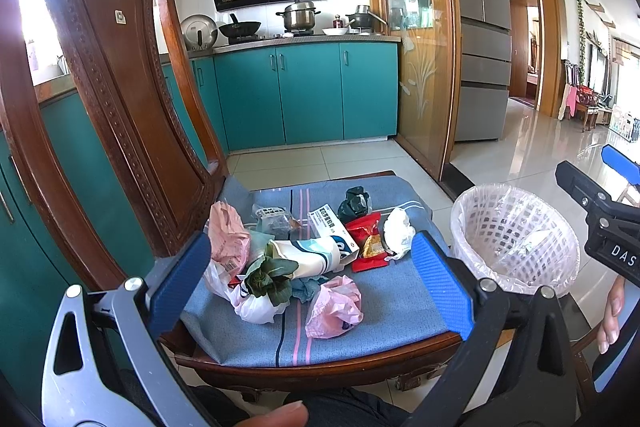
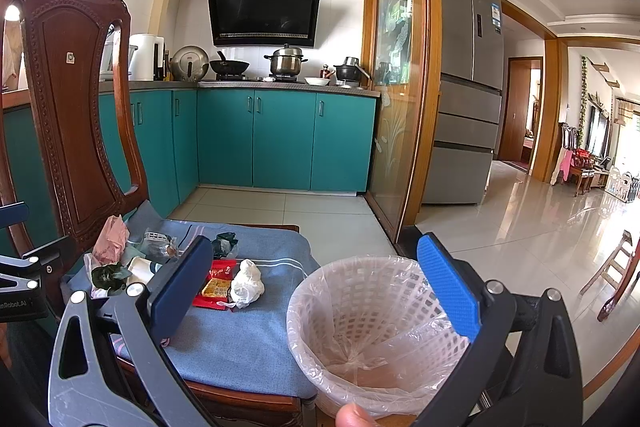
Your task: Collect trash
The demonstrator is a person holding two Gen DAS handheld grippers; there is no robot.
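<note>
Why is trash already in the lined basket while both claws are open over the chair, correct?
Not quite: the lined basket holds no trash, only its clear liner, as the right wrist view shows. The litter sits on the chair cushion. Both the left claw and right claw are open.

Both grippers, left (image 1: 310,283) and right (image 2: 316,291), have blue textured pads, grey and black arms with silver screws; white "DAS" lettering on right body.

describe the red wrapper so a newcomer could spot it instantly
Find the carved wooden chair and its blue seat cushion. Toward the bin side of the trash pile lies the red wrapper, flat, beside a crumpled white tissue. It is the only red piece, with a golden-orange patch.
</note>
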